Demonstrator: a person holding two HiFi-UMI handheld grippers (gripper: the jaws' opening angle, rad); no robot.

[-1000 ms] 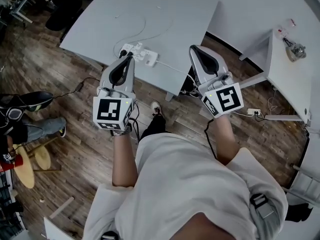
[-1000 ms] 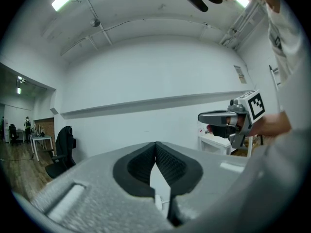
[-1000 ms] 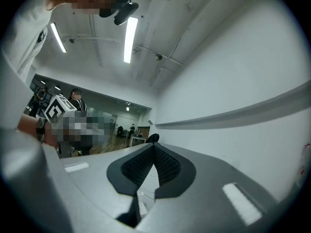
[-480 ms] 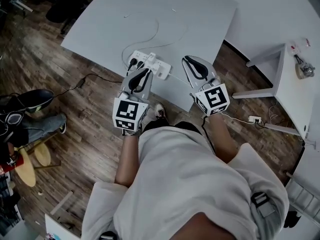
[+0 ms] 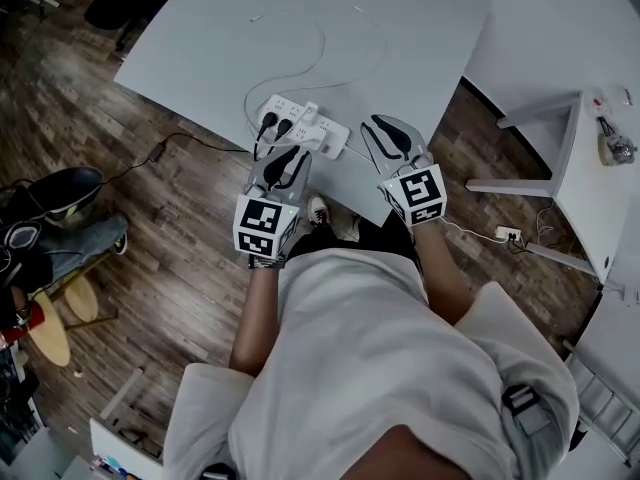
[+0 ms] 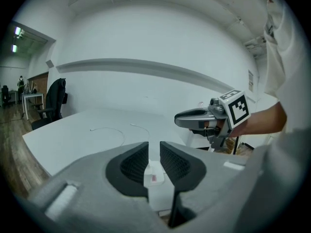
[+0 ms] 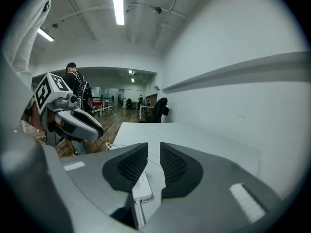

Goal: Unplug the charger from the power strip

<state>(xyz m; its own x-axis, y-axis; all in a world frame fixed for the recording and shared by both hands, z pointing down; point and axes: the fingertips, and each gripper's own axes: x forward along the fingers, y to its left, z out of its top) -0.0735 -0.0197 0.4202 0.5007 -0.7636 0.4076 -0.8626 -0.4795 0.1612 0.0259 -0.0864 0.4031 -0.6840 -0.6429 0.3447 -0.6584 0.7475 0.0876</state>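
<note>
Head view has the power strip at the near edge of the white table, just above the frame's centre. Two black plugs sit in its left end; which of them is the charger I cannot tell. The left gripper hangs just below the strip's left part, and the right gripper is just beside its right end. Both pairs of jaws have just been opening and stand a narrow slit apart, gripping nothing. Each gripper view shows the white strip lying beyond its gap. A thin white cable loops over the table above the strip.
</note>
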